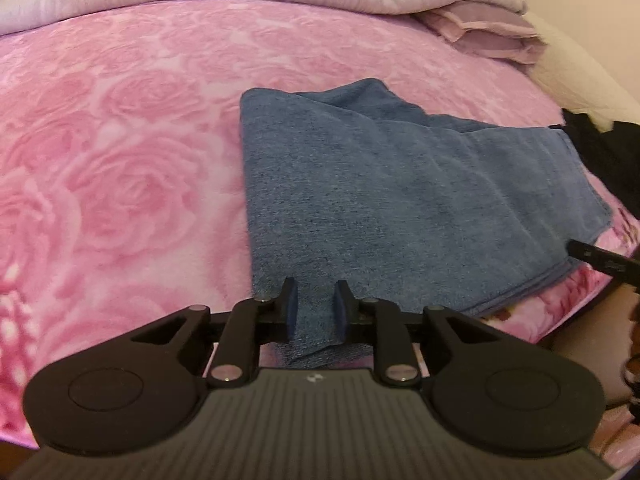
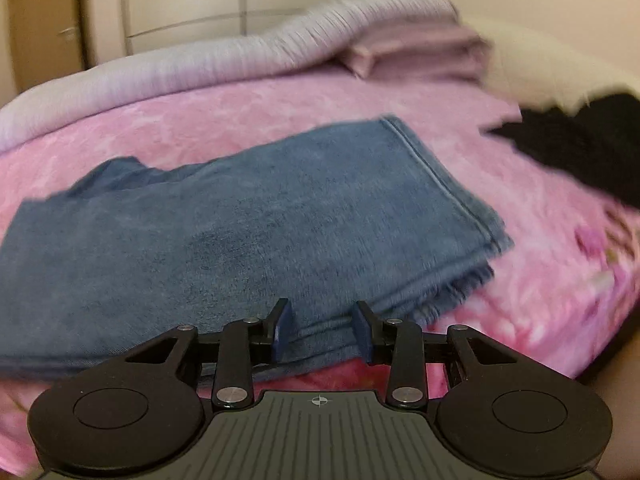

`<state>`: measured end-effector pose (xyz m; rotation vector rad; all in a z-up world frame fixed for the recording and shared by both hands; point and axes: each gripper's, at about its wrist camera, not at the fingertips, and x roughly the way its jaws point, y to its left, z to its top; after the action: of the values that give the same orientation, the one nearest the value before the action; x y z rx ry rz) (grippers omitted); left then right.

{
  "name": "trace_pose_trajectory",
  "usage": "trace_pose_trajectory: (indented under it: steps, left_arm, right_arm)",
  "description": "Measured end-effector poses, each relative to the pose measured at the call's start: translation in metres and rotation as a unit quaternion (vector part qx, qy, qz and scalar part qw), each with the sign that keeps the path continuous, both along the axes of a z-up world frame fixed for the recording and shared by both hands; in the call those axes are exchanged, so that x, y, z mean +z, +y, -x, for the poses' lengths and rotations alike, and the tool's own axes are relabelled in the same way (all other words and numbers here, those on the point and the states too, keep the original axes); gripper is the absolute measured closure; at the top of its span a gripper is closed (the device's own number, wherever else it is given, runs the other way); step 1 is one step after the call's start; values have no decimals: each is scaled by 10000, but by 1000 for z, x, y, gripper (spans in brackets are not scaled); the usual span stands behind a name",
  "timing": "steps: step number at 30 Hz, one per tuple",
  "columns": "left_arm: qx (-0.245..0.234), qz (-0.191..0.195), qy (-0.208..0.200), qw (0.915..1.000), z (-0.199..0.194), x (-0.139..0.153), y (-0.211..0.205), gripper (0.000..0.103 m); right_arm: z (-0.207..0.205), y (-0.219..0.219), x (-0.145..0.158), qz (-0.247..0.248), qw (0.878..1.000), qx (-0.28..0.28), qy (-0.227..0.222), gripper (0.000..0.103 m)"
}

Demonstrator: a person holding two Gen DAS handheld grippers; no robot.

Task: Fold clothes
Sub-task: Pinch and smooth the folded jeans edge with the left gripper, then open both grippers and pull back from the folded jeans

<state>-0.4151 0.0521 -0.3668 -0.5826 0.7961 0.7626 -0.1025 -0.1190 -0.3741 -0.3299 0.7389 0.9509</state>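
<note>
A blue towel [image 1: 400,192] lies folded in several layers on a pink rose-patterned blanket [image 1: 120,160]. My left gripper [image 1: 316,304] is at the towel's near left corner. Its pads press on a bunched fold of the cloth, and the corner hangs down under the fingers. In the right wrist view the same towel [image 2: 260,220] stretches left to right. My right gripper [image 2: 321,328] is open over the near edge, towards the right corner, with the stacked edges lying in the wide gap and touching neither pad. One of its fingers [image 1: 592,254] shows at the right rim of the left wrist view.
A lilac quilt [image 2: 200,68] is bunched along the far side of the bed. A folded mauve cloth [image 2: 420,48] sits at the far right, and a black garment [image 2: 580,144] lies right of the towel. Pale wardrobe doors [image 2: 200,0] stand behind the bed.
</note>
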Motion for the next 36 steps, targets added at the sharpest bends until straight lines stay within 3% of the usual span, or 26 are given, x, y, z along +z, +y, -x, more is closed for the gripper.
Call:
trace_pose_trajectory:
  steps: [1, 3, 12, 16, 20, 27, 36]
  left_arm:
    - [38, -23, 57, 10000, -1, 5, -4, 83]
    - [145, -31, 100, 9998, 1, 15, -12, 68]
    - [153, -141, 169, 9996, 19, 43, -47, 66]
    - [145, -307, 117, 9994, 32, 58, -62, 63]
    - [195, -521, 46, 9984, 46, 73, -78, 60]
    - [123, -778, 130, 9968, 53, 82, -107, 56]
    - [-76, -980, 215, 9949, 51, 84, -134, 54]
  right_arm:
    - [0, -2, 6, 25, 9998, -88, 178, 66]
    - [7, -15, 19, -186, 9990, -153, 381, 66]
    - [51, -44, 53, -211, 9981, -371, 441, 62]
    - [70, -56, 71, -343, 9982, -419, 239, 46]
    - [87, -66, 85, -384, 9984, -389, 134, 42]
    - [109, -78, 90, -100, 9998, -99, 115, 37]
    - [121, -97, 92, -110, 9999, -71, 75, 36]
